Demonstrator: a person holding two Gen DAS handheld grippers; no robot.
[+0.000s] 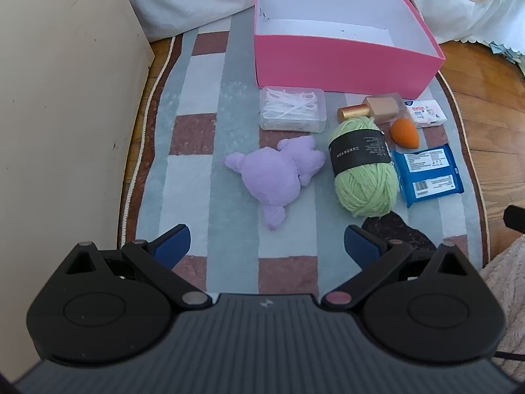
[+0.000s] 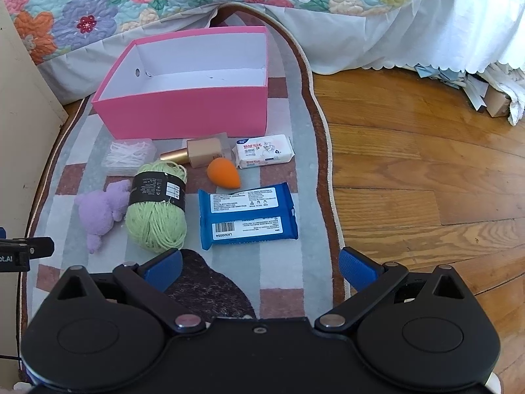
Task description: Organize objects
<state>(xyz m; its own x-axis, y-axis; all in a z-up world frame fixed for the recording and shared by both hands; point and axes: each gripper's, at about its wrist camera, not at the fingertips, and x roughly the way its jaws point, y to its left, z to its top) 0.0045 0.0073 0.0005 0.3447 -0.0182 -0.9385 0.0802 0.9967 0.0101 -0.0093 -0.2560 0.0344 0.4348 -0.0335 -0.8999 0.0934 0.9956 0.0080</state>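
While nothing yet sits inside, pink box [image 1: 344,62]: open-topped, white-lined, empty, standing at the far end of the striped rug [image 1: 210,151], close before the bed skirt [image 2: 377,39]. Just in front of its near wall, a row: clear case of floss picks [image 1: 292,108], gold-capped bottle [image 1: 374,108] lying on its side, small white tissue pack [image 1: 426,113]. Nearer again: orange teardrop sponge [image 1: 405,133], green yarn ball [image 1: 364,170] with black label, its top touching or nearly touching the bottle, blue wipes pack [image 1: 428,174] just beside the yarn, purple plush toy [image 1: 282,174] lying apart toward the cabinet side [image 1: 65,98]. Left gripper [image 1: 265,246]: fingers spread wide, holding nothing, tilted steeply down, hovering nearest the plush. Right gripper [image 2: 261,267]: fingers likewise spread wide and empty, hovering short of the wipes pack, wooden floor [image 2: 426,170] to its right. Step in hand, as judged: first pick not begun. Recommended handling: plush for the left, taken across the body rather than by a limb, soft enough to squash without harm; wipes pack for the right, approached across its short width since flat and slippery, fingers lowered close to the rug before closing. Yarn best gripped across the labelled waist; loose strands liable to snag. Bottle and sponge crowded together, so better left until neighbours clear. Release low inside the box, bulky items first toward one end.
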